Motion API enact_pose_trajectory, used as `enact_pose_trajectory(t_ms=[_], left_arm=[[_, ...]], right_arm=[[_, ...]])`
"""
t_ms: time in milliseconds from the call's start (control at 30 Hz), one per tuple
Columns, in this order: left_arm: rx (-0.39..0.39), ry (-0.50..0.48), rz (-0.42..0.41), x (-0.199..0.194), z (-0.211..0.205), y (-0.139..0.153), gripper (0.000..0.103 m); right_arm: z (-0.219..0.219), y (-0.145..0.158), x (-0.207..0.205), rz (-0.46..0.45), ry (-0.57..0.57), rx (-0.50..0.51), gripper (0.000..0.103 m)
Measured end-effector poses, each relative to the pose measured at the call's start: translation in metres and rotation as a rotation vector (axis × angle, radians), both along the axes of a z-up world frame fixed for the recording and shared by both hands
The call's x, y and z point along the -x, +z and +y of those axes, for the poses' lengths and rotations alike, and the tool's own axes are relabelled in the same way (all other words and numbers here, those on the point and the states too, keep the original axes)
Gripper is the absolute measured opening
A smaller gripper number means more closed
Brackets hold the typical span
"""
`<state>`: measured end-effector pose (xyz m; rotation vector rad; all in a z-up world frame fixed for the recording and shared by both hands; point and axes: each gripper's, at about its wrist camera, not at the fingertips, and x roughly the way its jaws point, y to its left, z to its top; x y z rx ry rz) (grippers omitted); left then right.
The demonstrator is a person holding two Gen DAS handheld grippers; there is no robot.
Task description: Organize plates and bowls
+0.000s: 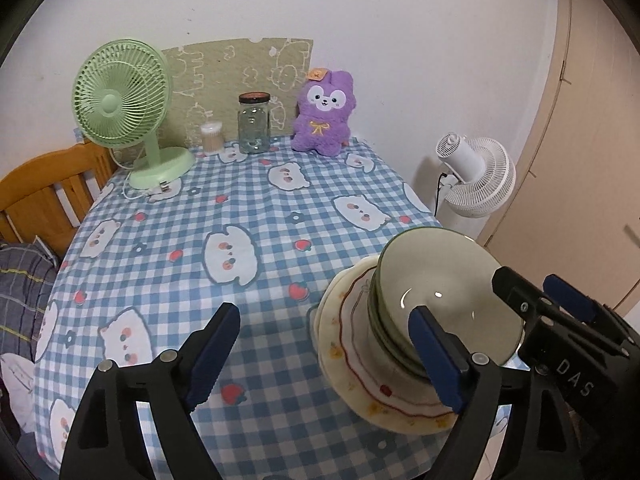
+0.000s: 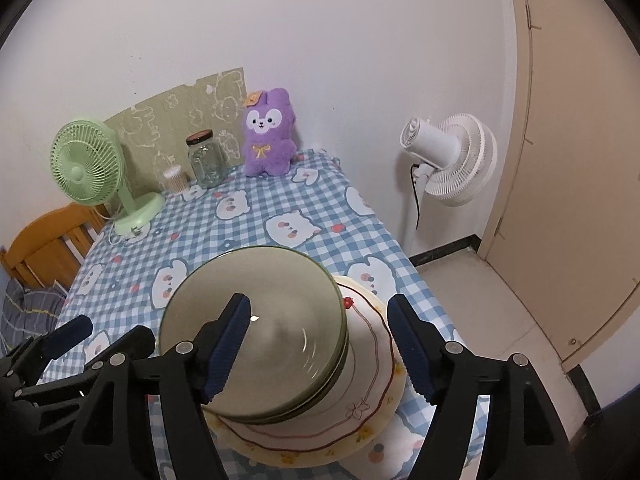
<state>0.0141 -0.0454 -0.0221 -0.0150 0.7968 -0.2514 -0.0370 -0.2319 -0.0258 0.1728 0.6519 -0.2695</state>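
Green bowls [image 1: 440,280] [image 2: 256,320] are nested in one stack on top of cream plates [image 1: 360,360] [image 2: 360,392] with red wavy lines, near the table's front right corner. My left gripper [image 1: 324,352] is open and empty, hovering above the table just left of the stack; its right finger overlaps the bowl in view. My right gripper [image 2: 320,348] is open and empty above the stack, its fingers on either side of the bowl's right rim. It also shows in the left wrist view [image 1: 560,304].
The checked tablecloth [image 1: 240,208] covers the table. At its far edge stand a green desk fan [image 1: 124,108], a cotton swab tub [image 1: 212,136], a glass jar [image 1: 254,124] and a purple plush [image 1: 324,116]. A white floor fan [image 2: 452,160] and a door stand to the right, a wooden chair [image 1: 44,196] to the left.
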Motion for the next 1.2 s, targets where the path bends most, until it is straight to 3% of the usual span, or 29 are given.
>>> enact_pose_trajectory(t_ms=[267,633,1200], left_arm=[[-0.058,0.058,-0.072,0.024,0.021,0.004,0.098],[-0.071,0.136,-0.069,0.059,0.052,-0.007,0.099],[-0.102,0.199,-0.132,0.108,0.080,-0.012,0.103]], right_arm=[[0.023,0.002,0.015,-0.021,0.018,0.032,0.078],[0.056,-0.001,0.041,-0.054,0.061,0.066,0.081],[0.099,-0.009,0.073,-0.116,0.148,0.077,0.088]])
